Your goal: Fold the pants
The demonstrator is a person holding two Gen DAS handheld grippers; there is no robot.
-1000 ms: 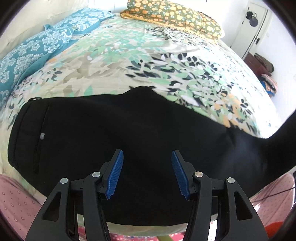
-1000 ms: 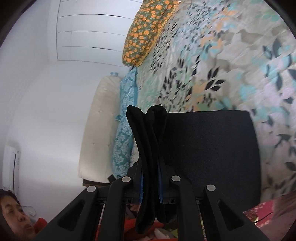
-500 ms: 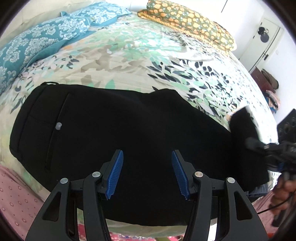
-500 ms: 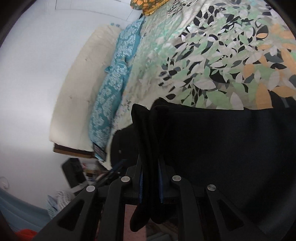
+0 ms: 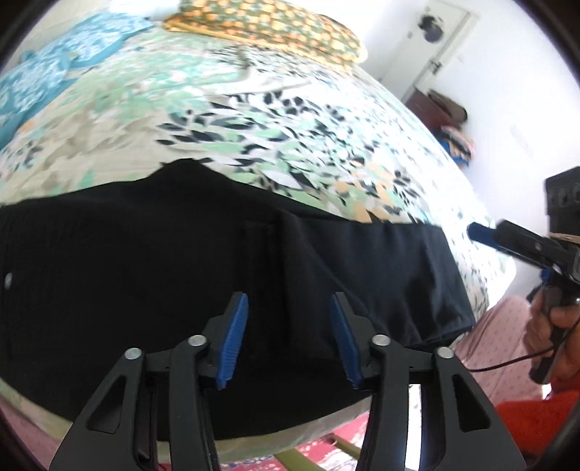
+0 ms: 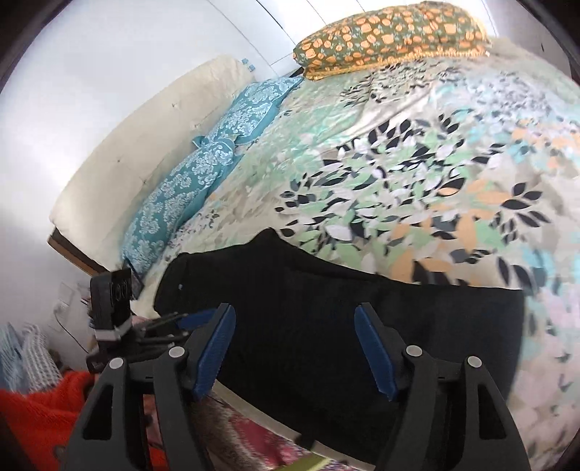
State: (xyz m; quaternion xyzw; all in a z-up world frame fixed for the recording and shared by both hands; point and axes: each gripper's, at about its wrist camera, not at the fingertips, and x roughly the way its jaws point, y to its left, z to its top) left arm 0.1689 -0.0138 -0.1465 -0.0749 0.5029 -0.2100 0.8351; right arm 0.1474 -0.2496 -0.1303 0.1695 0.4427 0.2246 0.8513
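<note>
While the black pants [image 5: 152,275] lie flat across the lower half of the left wrist view, stretched along the near edge of the bed [image 5: 275,119], the left tool [image 5: 288,337] hovers over them at bottom centre with its blue pads parted. Its jaws have just been closing a little, yet no cloth sits between the pads; the dark fabric lies beneath them. Right of centre in that view, a folded-over layer of the pants makes a lighter black panel with a visible vertical edge, ending toward the right side of the frame near the bed's corner.

At the right edge of the same view, the right tool [image 5: 482,232] shows as a black frame with a blue tip, held by a hand [image 5: 554,326] above a red sleeve [image 5: 536,416]. From the right wrist view, the right tool [image 6: 293,347] stands spread wide at bottom centre, its jaws having just been opening, with nothing pinched; the pants [image 6: 326,308] lie under and beyond it. The left tool [image 6: 174,322] appears at lower left there.

Leaf-patterned bedding covers the bed, with a teal pillow [image 6: 188,181] in the middle left and an orange-patterned pillow [image 6: 391,32] at the top of that view.
</note>
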